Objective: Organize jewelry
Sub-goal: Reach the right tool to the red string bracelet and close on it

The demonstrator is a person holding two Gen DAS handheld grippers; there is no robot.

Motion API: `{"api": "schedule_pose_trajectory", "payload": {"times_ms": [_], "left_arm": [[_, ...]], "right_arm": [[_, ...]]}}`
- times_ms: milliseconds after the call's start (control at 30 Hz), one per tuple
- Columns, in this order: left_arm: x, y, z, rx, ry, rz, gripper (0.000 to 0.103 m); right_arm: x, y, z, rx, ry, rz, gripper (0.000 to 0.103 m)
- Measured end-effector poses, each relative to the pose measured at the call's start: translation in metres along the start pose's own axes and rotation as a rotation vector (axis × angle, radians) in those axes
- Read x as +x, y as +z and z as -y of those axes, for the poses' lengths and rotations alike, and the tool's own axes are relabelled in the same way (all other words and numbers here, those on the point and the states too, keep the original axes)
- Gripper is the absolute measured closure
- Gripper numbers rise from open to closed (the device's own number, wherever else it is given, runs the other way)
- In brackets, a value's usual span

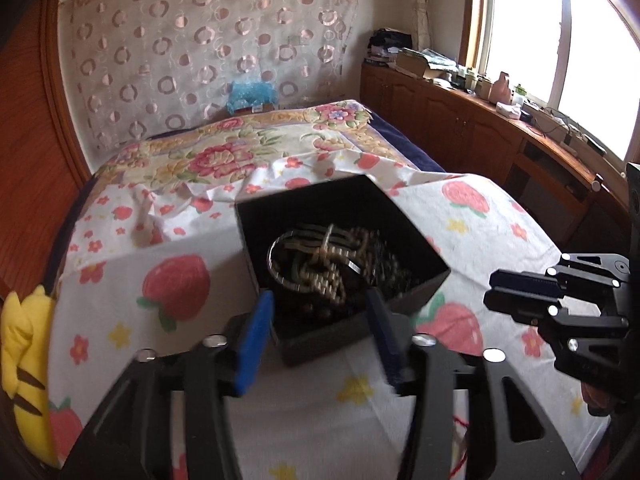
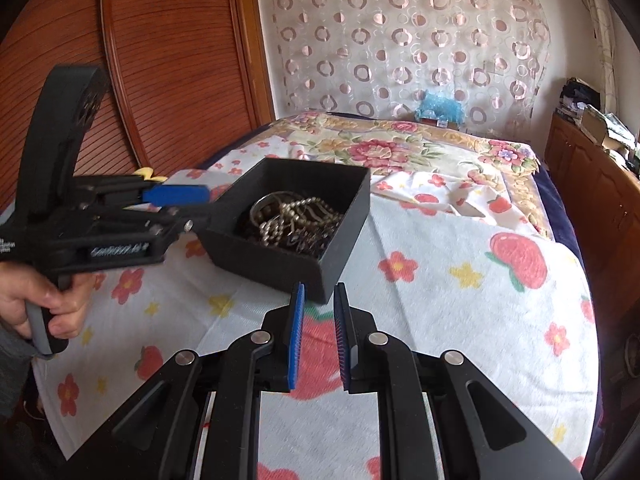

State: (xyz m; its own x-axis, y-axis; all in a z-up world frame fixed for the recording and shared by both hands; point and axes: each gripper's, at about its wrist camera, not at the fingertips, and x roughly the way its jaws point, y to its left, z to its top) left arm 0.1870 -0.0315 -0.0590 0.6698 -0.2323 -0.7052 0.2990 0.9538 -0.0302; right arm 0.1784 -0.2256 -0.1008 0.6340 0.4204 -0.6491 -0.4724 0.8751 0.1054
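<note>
A black open box (image 1: 416, 280) sits on a strawberry-print cloth (image 1: 160, 248) on the bed. It holds a tangle of jewelry (image 1: 324, 264): gold chains, a silver bangle and dark beads. My left gripper (image 1: 318, 300) is open, its blue pads either side of the box's near corner. In the right wrist view the box (image 2: 280, 260) and the jewelry (image 2: 292, 216) lie ahead, with the left gripper (image 2: 180, 200) at the box's left side. My right gripper (image 2: 319, 292) is open a small gap and empty, just short of the box's near corner.
A yellow plush toy (image 1: 24, 352) lies at the bed's left edge. A floral quilt (image 1: 224, 152) covers the far bed. A wooden cabinet (image 1: 500, 136) with clutter runs along the window at right. A wooden wardrobe (image 2: 160, 60) stands at left.
</note>
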Motion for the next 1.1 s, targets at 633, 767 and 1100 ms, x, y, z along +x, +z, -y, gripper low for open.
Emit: {"api": "schedule_pose_trajectory", "payload": {"times_ms": [633,767,1100], "left_arm": [[-0.038,-0.08,-0.008,-0.044,0.02,0.009,0.012],[-0.04,-0.088,-0.01,-0.053,0.026,0.003,0.01],[-0.04,-0.105,-0.007,-0.035,0.038,-0.01,0.01]], "right_arm": [[0.003,-0.037,-0.051,-0.078,0.093,-0.059,0.086],[0.008,-0.038,-0.06,-0.096,0.106,-0.075,0.081],[0.027,-0.043,-0.079,-0.163,0.081,-0.134,0.081]]}}
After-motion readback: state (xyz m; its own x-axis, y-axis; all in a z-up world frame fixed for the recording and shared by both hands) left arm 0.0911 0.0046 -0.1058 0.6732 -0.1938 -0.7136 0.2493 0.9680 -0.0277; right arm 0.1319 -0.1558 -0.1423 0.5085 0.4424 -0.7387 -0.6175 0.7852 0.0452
